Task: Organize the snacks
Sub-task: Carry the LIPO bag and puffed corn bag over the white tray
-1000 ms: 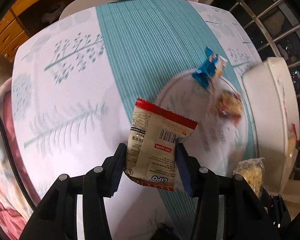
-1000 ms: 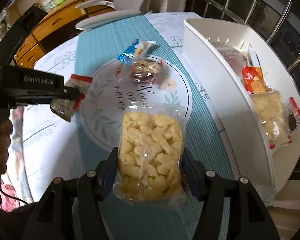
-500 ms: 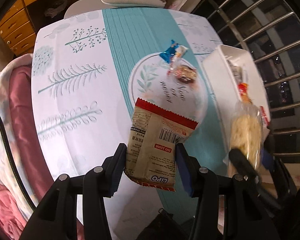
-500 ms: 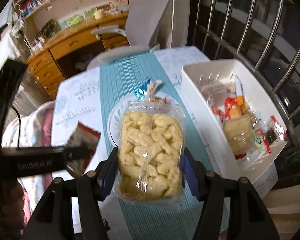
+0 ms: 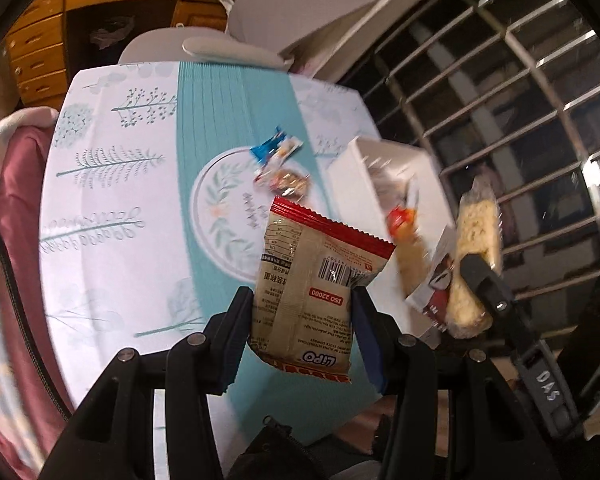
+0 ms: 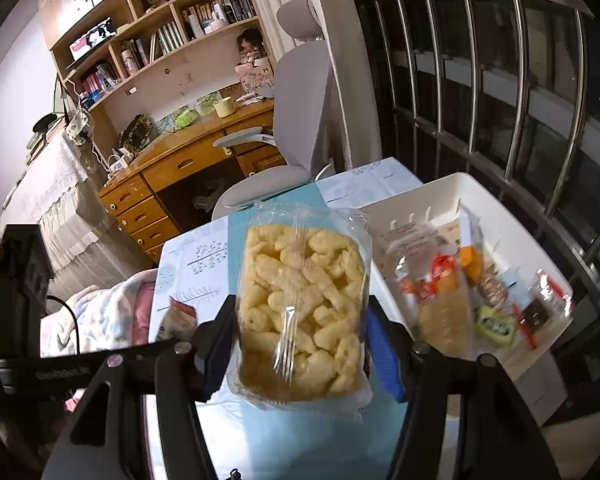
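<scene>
A: What can't you make out from your two cameras?

B: Plenty. In your left view the bin (image 5: 352, 176) is smeared by blur — its contents are only red and orange streaks. The lower end of your packet (image 5: 316, 280) is cut off behind the fingers (image 5: 236, 328). In the right view the left gripper shows only as a dark bar at the left edge, and the packet peeks out as a red-edged corner beside it.

A: And the grippers themselves?

B: Your left gripper (image 5: 300, 332) is clamped on the packet, pads pressing both sides, held in the air above the table (image 5: 100, 200). Your right gripper (image 6: 300, 344) is clamped on the puff bag (image 6: 302, 304), also lifted clear, just left of the bin (image 6: 500, 216).

A: What else is around?

B: Two small wrapped snacks — a blue one (image 5: 270, 146) and a clear one (image 5: 290, 182) — lie on the round placemat (image 5: 220, 216), on the teal runner (image 5: 220, 112). A grey chair (image 6: 300, 112) stands at the table's far end, window bars (image 6: 480, 80) beyond the bin.

A: What does one view give that the other doesn't?

B: Only the right view shows the bin's snacks sharply, plus the desk (image 6: 188, 160) and shelves (image 6: 172, 32). Only the left shows the placemat; the puff bag hides it from the right.
</scene>
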